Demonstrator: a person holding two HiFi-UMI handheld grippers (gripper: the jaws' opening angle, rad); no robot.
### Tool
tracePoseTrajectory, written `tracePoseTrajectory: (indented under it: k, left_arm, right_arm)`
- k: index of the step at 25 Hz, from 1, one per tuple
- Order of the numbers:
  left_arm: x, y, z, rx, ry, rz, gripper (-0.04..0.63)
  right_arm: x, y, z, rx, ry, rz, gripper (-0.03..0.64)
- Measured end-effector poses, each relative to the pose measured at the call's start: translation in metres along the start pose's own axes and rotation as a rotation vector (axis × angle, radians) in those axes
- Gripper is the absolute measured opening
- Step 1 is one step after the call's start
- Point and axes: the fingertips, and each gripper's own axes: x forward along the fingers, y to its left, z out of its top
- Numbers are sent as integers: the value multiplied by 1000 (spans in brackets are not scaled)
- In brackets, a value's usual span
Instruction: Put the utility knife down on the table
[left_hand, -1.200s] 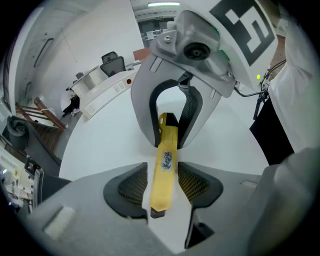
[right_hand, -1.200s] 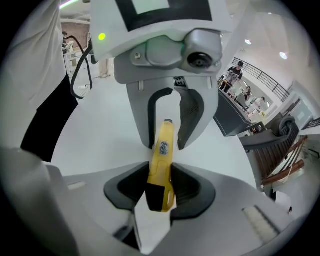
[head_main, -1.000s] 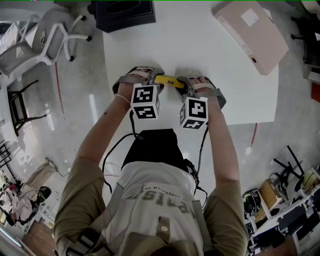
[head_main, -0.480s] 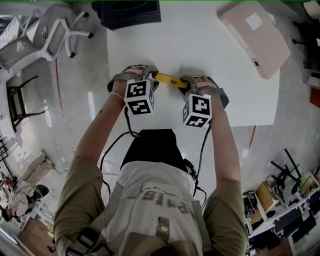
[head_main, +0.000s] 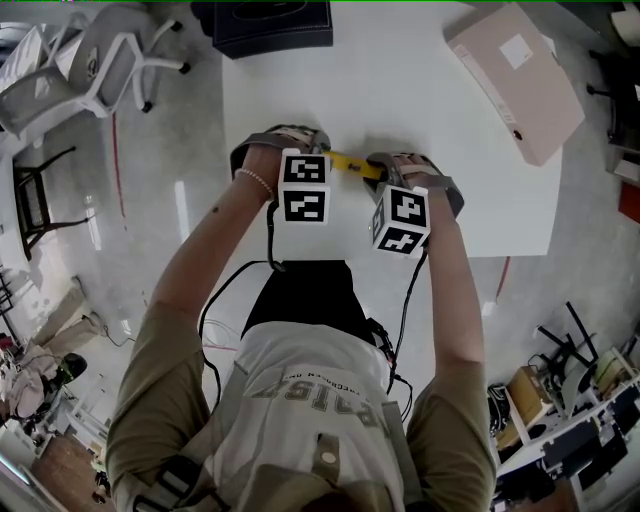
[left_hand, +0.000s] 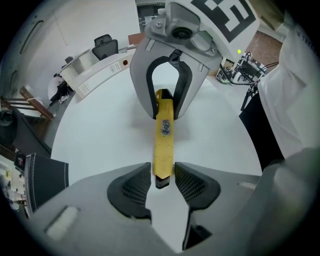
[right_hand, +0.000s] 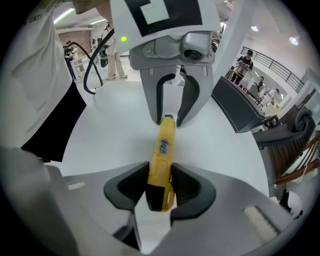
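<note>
The knife (right_hand: 162, 150) has a smooth yellow plastic body with a slight sheen. The bench (head_main: 400, 100) is smooth, matt white, the floor (head_main: 195, 120) beside it polished and glossy, and the folder (head_main: 515, 80) at the bench's far right corner looks like matt card.

Flat beige binder (head_main: 515, 80) lying far right, black box (head_main: 272, 25) at the far edge, white office chair (head_main: 80, 70) on grey floor far left, cluttered equipment racks (head_main: 575, 400) near right

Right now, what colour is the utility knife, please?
The utility knife is yellow, black-tipped; best in the right gripper view.
</note>
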Motion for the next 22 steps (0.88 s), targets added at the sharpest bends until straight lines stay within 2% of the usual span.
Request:
tracePoseTrajectory:
  k: [3,6,16,22]
  left_arm:
    - [3,-5,1,-6,6,-59,129]
    - [3,-5,1,-33,-4,-86,124]
    - [5,-6,2,-44,-9,-104,123]
    - [6,-7,3,-39,-8,-107,123]
  right_arm:
    - [0,1,-1,-9,5,2,144]
    - [0,0,-1,-1,0,1,146]
    - [-1,0,-4,51,-25,-36,155]
    - [-4,2,-9,82,-32,-28,166]
